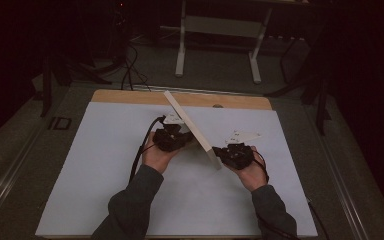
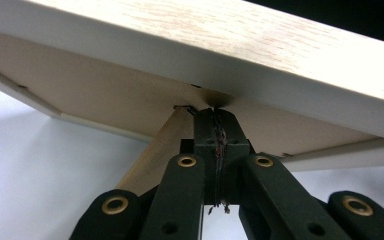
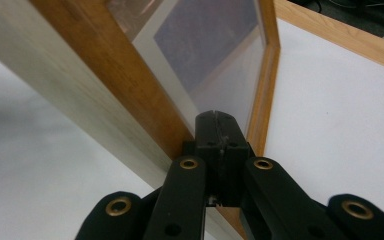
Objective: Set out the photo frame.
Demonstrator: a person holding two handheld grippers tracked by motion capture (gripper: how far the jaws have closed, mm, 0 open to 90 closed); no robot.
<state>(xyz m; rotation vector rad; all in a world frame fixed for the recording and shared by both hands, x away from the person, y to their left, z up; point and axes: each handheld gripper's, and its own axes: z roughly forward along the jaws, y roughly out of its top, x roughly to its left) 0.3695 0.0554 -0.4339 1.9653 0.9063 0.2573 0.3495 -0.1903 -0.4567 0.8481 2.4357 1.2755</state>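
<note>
Left gripper point(image 1: 176, 136): black body, grey three-cornered plate on top, black cable trailing toward the near left. Right gripper point(image 1: 230, 154): same black body, pale three-cornered plate with small dark dots, thin black cable running along the wrist. Up close, left gripper point(image 2: 215, 111) and right gripper point(image 3: 216, 116) match: matte black linkage arms, brass-ringed pivot holes, small dark screws near the tips, scuffed pad seam with frayed bits. Left sleeve point(image 1: 130, 205) and right sleeve point(image 1: 274, 212): dark grey long sleeves, ribbed cuffs.
</note>
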